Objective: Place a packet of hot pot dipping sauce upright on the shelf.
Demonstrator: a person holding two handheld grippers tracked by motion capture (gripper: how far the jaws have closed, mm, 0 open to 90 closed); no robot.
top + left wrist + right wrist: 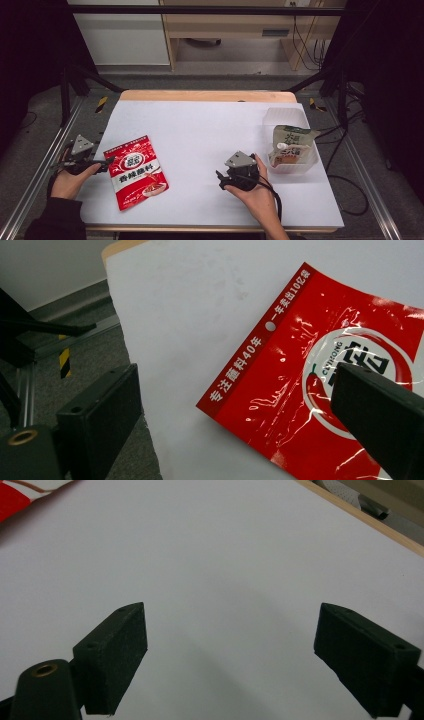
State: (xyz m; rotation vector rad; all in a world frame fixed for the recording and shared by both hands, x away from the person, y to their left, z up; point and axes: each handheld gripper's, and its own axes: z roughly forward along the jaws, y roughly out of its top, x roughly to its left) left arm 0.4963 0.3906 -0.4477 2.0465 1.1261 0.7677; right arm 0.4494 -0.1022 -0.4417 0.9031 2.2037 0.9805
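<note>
A red seasoning packet (136,171) with white lettering lies flat on the left half of the white table (210,130). My left gripper (106,163) is open at the packet's left edge. In the left gripper view (235,405) one jaw hangs off the table's side and the other is over the red packet (320,340), whose corner lies between them. My right gripper (220,180) stands open low over bare table near the front middle, and nothing is between its jaws in its own view (235,645). A beige pouch (292,145) leans inside a clear plastic container (270,117) at the right.
The table's left edge (125,340) drops to a grey floor with metal rails (35,180). A wooden strip (207,95) runs along the far edge. A corner of the red packet (25,495) shows at the top left of the right gripper view.
</note>
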